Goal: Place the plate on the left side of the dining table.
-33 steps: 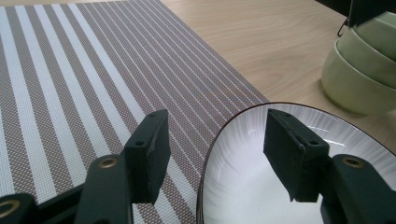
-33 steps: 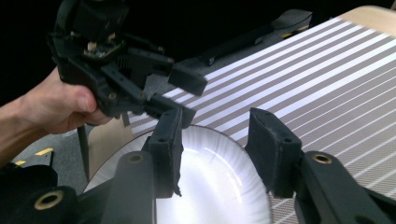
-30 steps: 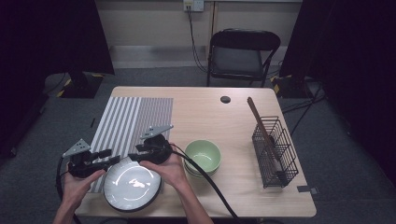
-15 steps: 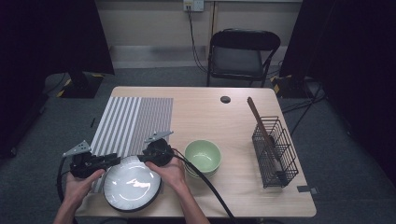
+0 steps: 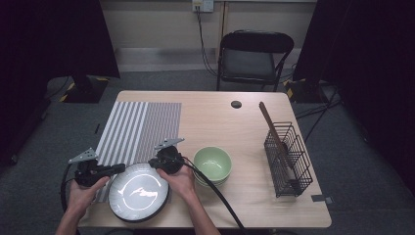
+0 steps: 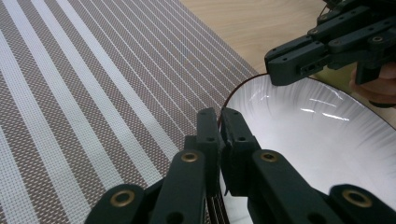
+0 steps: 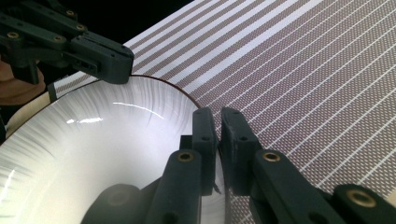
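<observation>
High view: plate [image 5: 139, 196] between tongs (rim-clamped)

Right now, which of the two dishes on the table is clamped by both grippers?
The white plate with the dark rim, at the near edge beside the striped mat. The green bowl to its right sits untouched.

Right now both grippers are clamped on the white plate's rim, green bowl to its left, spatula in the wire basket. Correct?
One slip: the green bowl sits to the right of the white plate, as the high view shows. The left gripper and right gripper do clamp its rim, and the spatula stands in the wire basket.
</observation>
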`<state>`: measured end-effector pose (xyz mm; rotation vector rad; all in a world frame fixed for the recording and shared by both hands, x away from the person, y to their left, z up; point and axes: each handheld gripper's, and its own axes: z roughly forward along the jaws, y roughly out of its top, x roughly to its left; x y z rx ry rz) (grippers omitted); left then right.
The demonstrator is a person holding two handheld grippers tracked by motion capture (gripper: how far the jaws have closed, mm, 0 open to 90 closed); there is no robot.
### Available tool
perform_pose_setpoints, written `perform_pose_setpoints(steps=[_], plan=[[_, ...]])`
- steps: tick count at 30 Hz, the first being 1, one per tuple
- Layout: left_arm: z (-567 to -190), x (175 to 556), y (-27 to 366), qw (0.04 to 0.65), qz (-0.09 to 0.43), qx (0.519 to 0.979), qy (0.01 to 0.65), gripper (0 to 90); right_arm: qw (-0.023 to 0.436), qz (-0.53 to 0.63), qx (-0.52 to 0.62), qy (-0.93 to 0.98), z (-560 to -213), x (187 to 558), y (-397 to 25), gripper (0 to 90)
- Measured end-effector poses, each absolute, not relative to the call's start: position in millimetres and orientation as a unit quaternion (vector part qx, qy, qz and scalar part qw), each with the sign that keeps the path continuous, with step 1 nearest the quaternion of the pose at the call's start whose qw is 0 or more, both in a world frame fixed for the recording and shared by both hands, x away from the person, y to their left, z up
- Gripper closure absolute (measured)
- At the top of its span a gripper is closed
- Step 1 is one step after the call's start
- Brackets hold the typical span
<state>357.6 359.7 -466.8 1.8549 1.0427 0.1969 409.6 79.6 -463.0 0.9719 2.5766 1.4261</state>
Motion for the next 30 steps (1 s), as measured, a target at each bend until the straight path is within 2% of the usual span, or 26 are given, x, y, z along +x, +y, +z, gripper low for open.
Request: perform_pose_setpoints(steps=[21, 30], plan=[[-472.5, 363.5, 359.5, 0.496, 0.057, 0.75, 0.434, 86.5, 0.005, 0.468, 0.321, 0.823, -467.2, 411.6, 78.9, 84.3], [-473.6, 364.7, 355.5, 0.489, 0.063, 0.756, 0.43, 85.3, 0.007, 0.469, 0.32, 0.823, -467.9, 411.0, 79.6, 84.2]])
